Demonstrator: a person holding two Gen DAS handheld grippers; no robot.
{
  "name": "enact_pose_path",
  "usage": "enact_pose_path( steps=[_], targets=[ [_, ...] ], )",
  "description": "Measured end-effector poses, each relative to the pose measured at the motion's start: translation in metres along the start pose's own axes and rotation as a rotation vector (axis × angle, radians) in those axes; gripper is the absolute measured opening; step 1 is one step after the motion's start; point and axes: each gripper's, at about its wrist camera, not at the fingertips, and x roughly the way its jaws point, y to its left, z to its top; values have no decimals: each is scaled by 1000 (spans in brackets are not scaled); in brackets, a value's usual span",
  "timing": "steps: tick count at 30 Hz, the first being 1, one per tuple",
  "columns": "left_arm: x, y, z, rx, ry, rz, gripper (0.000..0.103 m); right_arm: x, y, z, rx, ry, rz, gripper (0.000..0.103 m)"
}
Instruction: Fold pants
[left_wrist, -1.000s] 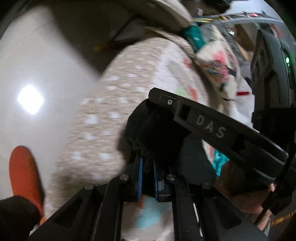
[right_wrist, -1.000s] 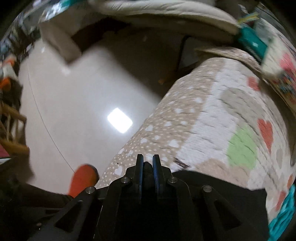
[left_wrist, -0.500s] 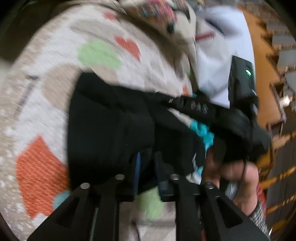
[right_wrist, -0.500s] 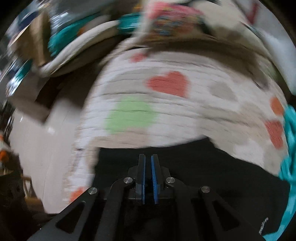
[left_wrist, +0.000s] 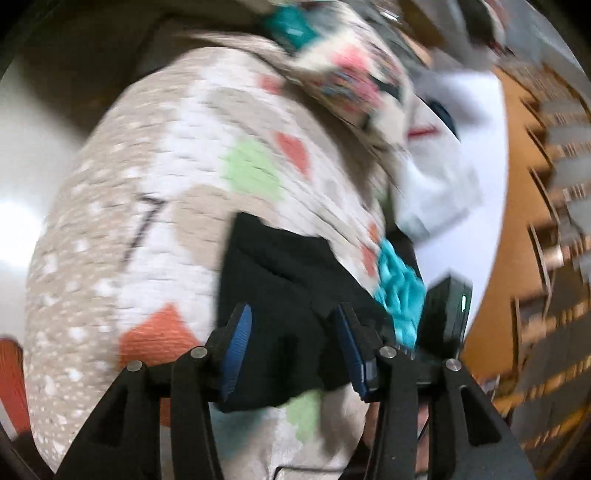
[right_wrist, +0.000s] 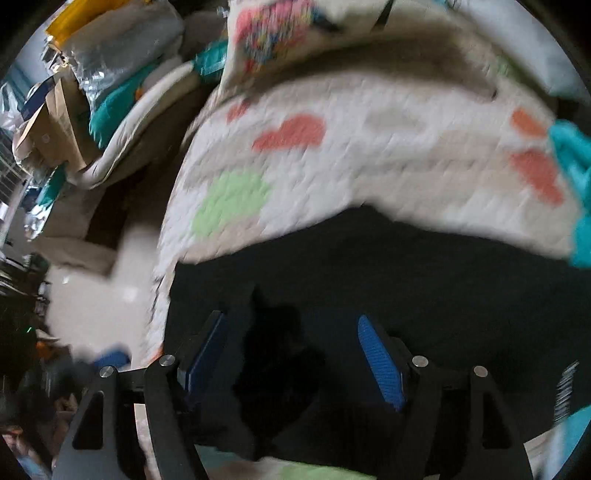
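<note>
Dim indoor light, heavy motion blur, fisheye-warped dark edges.

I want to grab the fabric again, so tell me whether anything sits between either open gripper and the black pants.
Nothing visible does. The left gripper is open with the black pants directly between its blue pads, and the right gripper is open over the same dark cloth lying on the patterned quilt.
</note>
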Motion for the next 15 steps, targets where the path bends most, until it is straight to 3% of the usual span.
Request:
enact_pose_path(
  steps=[1,2,3,8,13,15],
  targets=[
    [2,7,2,-30,0,8,46,6,3,-4,4,9,3,66],
    [5,11,3,-43,4,21,46,13,6,-7,1,29,10,25],
    [7,12,2,-45,9,35,46,15,6,-9,10,38,10,11],
    [29,10,-13,-13,66,73,46,-9,-12,-19,84,-28,0,10],
    [45,7,-33,29,129,91,47,-11,-39,-27,118,-3,-245,11],
    [52,4,-37,54,139,103,49,-21,-43,-21,145,-33,-239,12]
  ],
)
